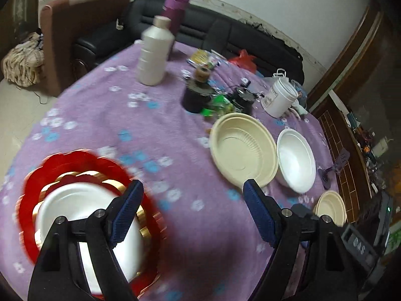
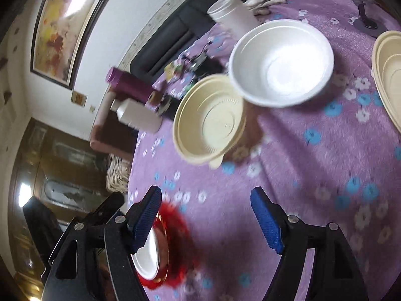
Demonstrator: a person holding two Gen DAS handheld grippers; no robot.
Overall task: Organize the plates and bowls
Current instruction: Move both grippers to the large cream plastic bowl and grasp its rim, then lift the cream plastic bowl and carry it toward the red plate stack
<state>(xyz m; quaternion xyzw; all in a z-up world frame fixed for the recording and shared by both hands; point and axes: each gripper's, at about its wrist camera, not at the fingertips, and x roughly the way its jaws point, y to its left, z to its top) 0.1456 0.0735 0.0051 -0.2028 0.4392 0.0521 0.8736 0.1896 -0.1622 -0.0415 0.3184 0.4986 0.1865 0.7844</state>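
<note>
My left wrist view looks steeply down across the purple tablecloth (image 1: pixel 175 135) toward the sofa (image 1: pixel 225 32) at 12 o'clock. My right view, rolled sideways, sits close above it. Both share the cream bowl (image 1: pixel 244 148) and white bowl (image 1: pixel 297 159) at 2 o'clock.

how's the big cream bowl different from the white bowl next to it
The cream bowl is beige with a ribbed inner wall and a small tab on its rim; the white bowl is plain, smooth and bright white. The cream bowl looks wider and shallower, the white bowl narrower and deeper. Both sit upright and empty, side by side on the purple flowered cloth, rims touching or nearly so.
</note>
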